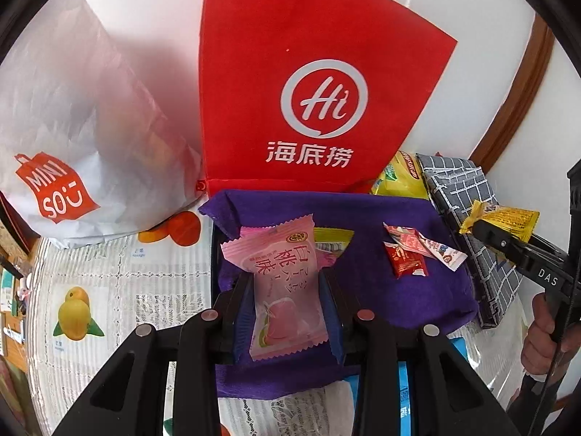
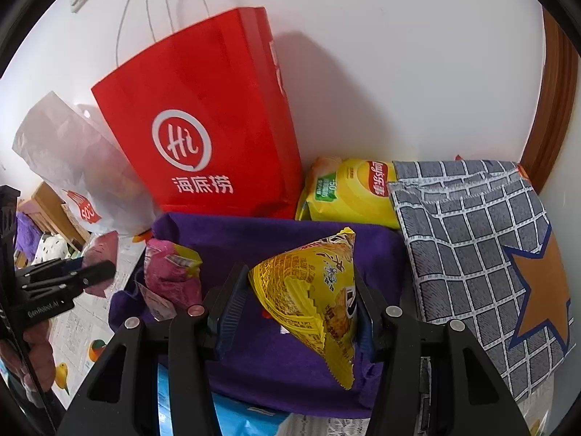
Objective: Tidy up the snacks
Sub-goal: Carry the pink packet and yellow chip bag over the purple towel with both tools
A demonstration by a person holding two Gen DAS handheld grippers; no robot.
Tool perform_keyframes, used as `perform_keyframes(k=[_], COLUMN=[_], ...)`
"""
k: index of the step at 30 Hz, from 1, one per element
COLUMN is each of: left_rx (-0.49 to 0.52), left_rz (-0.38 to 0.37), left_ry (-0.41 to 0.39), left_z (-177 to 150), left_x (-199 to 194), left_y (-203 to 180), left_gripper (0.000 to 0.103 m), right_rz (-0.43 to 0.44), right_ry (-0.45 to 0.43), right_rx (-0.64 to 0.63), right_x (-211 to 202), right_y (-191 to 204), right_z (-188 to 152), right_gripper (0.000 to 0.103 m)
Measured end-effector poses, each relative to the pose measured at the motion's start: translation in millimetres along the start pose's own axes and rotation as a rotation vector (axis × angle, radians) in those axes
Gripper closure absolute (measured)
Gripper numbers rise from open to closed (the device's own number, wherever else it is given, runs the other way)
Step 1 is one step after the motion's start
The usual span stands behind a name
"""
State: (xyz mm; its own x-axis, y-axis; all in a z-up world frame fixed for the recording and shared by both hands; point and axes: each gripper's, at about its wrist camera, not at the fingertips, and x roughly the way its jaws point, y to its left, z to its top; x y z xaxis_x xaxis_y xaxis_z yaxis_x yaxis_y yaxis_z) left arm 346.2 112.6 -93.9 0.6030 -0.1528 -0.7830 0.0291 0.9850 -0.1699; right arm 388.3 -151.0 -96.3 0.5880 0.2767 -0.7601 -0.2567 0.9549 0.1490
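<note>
Left gripper [image 1: 287,309] pinches the pink peach-flavour snack packet [image 1: 281,290] at centre frame, right gripper [image 2: 301,312] clamps the yellow triangular snack pack [image 2: 312,301], both over the purple cloth [image 1: 399,290]; slick, puffy wrappers could squirt free of either grip

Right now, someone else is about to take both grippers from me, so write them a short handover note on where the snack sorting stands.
Left gripper: shut on a pink peach-flavour packet, held over the purple cloth.
Right gripper: shut on a yellow triangular snack packet, also above the cloth.
Already on the cloth: a pink and green packet and small red and white sachets.
Behind: red Hi bag, white Miniso bag, yellow Lay's chips, grey checked pouch.
Left to do: place both held packets; the final spot is not shown.
</note>
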Motion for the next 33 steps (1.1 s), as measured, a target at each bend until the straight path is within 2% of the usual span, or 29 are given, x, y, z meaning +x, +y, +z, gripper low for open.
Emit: perform_keyframes(k=[7, 14, 24, 33], left_rx=[-0.018, -0.018, 0.005, 0.015], left_rz=[-0.023, -0.056, -0.036, -0.031], left_ry=[0.008, 0.043, 0.104, 0.131], left_z=[1, -1, -9, -12], left_x=[1, 10, 26, 33], left_y=[4, 0, -5, -12], left_gripper=[0.070, 0.070, 0.069, 0.069], right_rz=[-0.015, 0.009, 0.057, 0.035], right_ry=[0.019, 0.071, 0.143, 0.200], right_rx=[-0.016, -0.055, -0.145, -0.153], right_x=[-2, 11, 32, 48], right_y=[-11, -2, 31, 36], right_z=[0, -4, -16, -21], right_gripper=[0.051, 0.051, 0.051, 0.050])
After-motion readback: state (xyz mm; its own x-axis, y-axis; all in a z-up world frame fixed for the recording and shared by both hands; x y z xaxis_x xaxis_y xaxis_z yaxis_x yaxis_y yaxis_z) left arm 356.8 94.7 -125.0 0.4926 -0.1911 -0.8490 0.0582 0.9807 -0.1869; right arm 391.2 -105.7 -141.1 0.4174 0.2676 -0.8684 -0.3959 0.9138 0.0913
